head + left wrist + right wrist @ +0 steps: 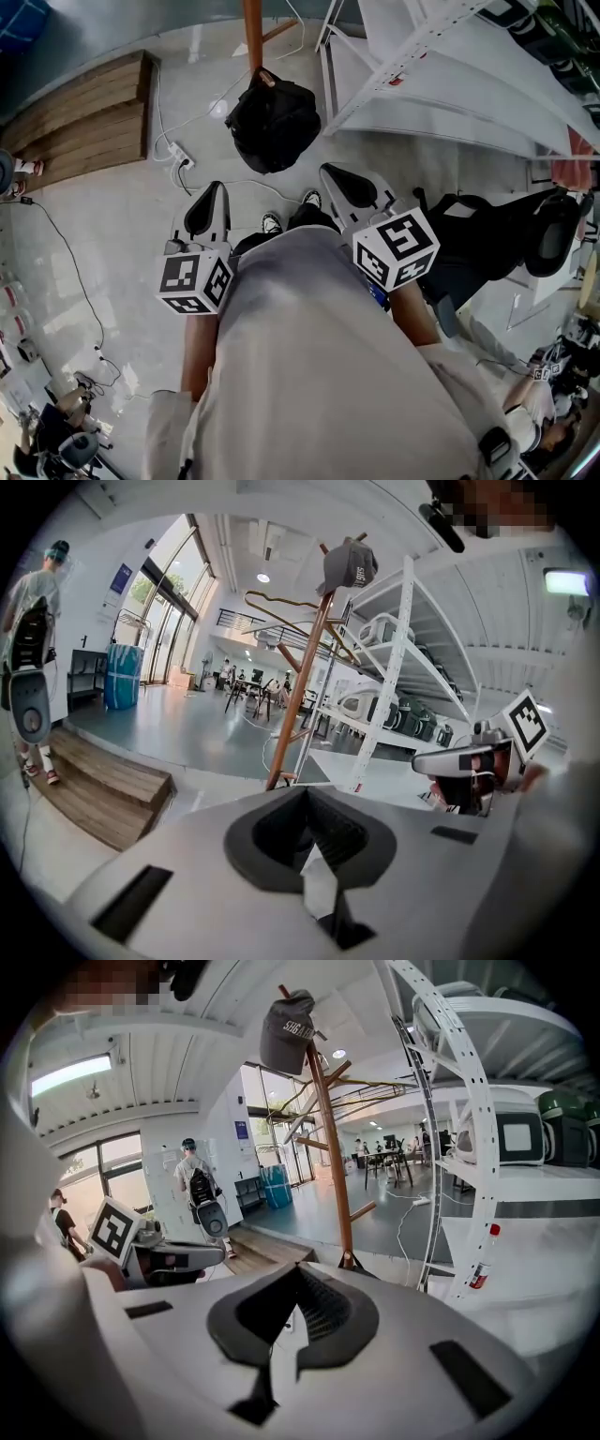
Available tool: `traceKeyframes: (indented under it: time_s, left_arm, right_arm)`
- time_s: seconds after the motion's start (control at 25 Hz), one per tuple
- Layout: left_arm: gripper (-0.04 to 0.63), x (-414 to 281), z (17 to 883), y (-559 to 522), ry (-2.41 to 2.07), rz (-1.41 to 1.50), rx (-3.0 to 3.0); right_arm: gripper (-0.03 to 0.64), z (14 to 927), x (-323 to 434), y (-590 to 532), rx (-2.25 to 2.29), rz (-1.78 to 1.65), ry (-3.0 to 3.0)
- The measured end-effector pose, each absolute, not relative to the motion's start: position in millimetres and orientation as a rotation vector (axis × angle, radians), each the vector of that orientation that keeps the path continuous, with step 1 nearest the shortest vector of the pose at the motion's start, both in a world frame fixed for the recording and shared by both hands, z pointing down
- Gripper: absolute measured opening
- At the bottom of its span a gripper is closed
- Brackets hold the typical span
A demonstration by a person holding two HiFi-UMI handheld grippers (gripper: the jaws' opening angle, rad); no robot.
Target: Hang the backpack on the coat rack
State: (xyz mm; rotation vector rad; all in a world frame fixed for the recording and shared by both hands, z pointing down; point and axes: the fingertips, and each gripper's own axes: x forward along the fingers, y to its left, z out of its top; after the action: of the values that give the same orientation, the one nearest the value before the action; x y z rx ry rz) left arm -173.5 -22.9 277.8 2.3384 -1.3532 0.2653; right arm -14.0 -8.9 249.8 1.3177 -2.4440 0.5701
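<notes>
The left tongs [208, 211] are shut tight and hold nothing. The right tongs [342, 187] are shut tight too, and they are empty as well. Both are held up in front of the person's chest and point forward, side by side but apart.

The black backpack [272, 122] is on the floor in front of the tongs, about midway between the two. It sits right at the foot of the brown rack [253, 33] and touches the pole. It is not on a hook. In the two gripper views it cannot be seen, because the tongs' own gray bodies block the low part of the floor.

The rack [298, 691] stands tall in front of both tongs. A gray cap [349, 564] hangs at its very top.

A big white shelf [450, 84] stands to the right of the rack, past the right tongs. A wooden step [84, 122] lies far off to the left of the left tongs. A white plug strip [181, 157] lies on the floor just in front of the left tongs.
</notes>
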Motion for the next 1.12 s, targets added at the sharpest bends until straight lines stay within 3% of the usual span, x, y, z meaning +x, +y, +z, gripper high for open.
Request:
traceKeyframes:
  time_s: [1.12]
  left_arm:
    - [-0.003, -171, 299, -1, -1.292, 0.342, 2.290]
  right_arm:
    - [0.009, 279, -5, 13, 1.416, 0.615, -2.254]
